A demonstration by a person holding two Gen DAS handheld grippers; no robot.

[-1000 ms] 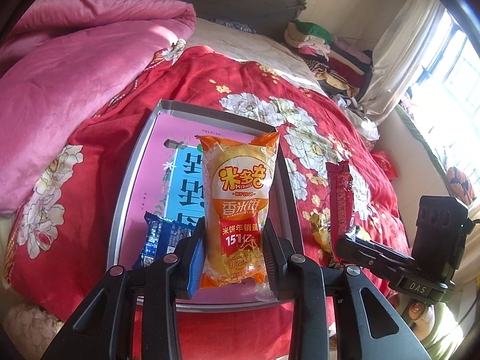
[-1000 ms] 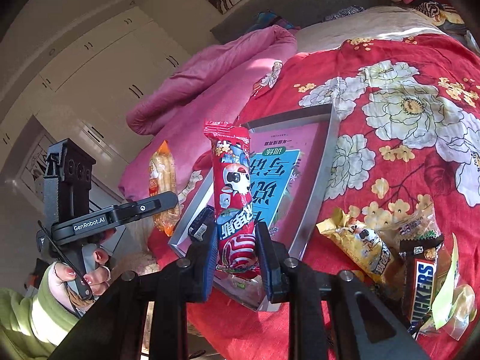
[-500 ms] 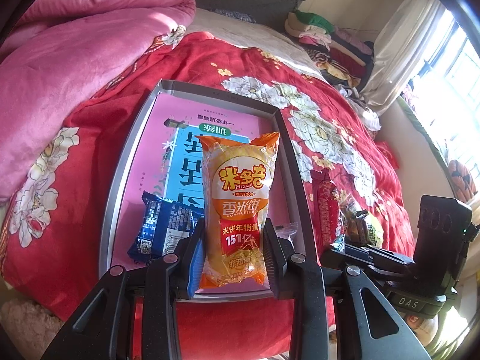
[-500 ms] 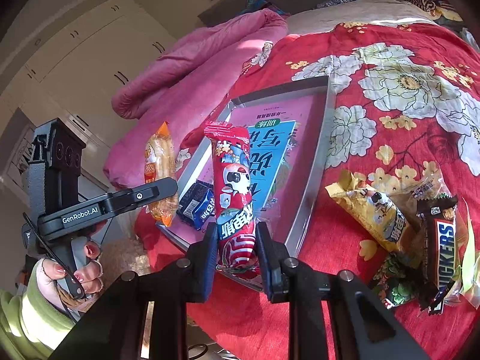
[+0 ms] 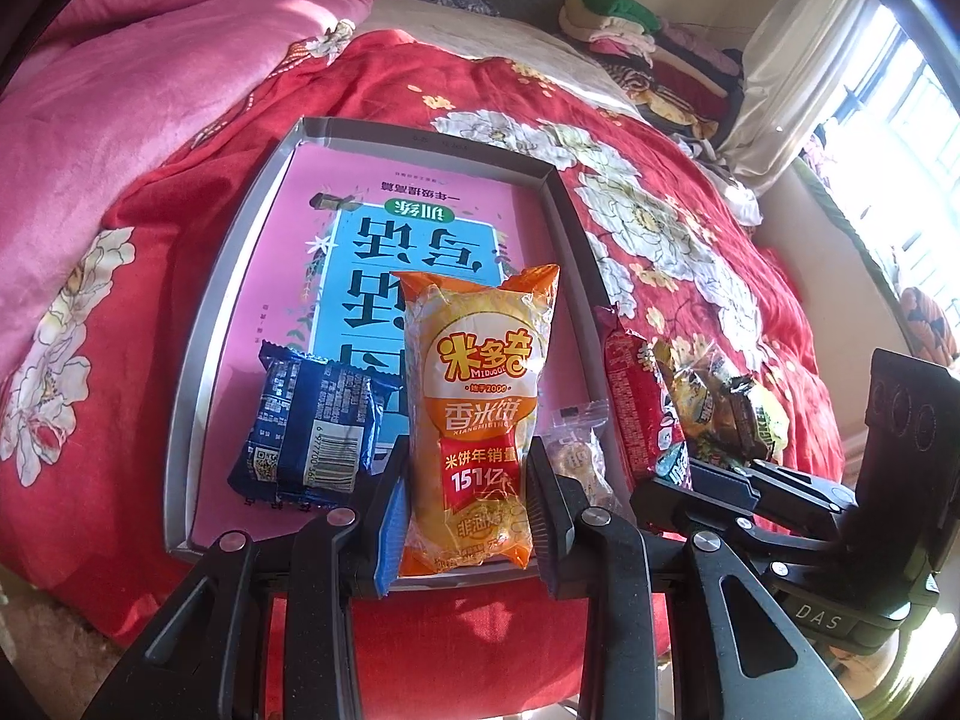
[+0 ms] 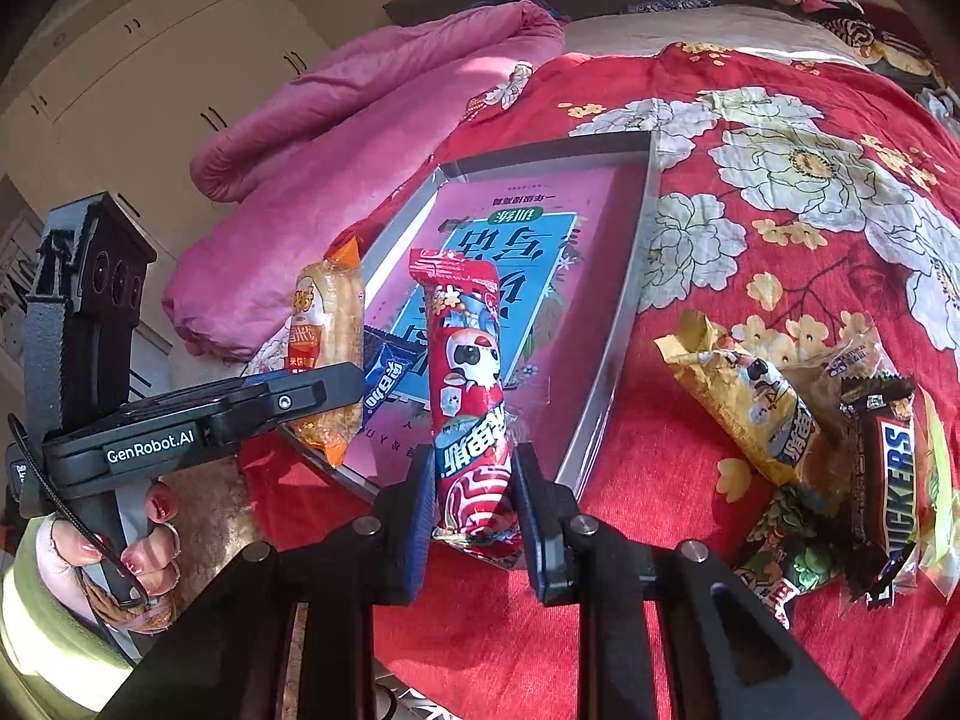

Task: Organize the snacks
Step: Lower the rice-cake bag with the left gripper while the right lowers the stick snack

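Note:
My left gripper is shut on an orange rice-cracker pack, held upright over the near end of the grey tray. A pink and blue book lines the tray. A blue biscuit pack and a small clear-wrapped sweet lie at its near end. My right gripper is shut on a red panda-print snack pack, above the tray's near right corner. In the right wrist view the left gripper shows with the orange pack.
On the red floral bedspread, right of the tray, lie a yellow pack, a Snickers bar and a green-wrapped snack. A pink quilt is heaped on the left. Folded clothes are stacked at the back. A hand grips the left handle.
The left gripper has sunk toward the tray with the orange pack, so the tray looms larger. The right gripper has shifted toward the tray's corner, and the red pack sits lower in the left view.

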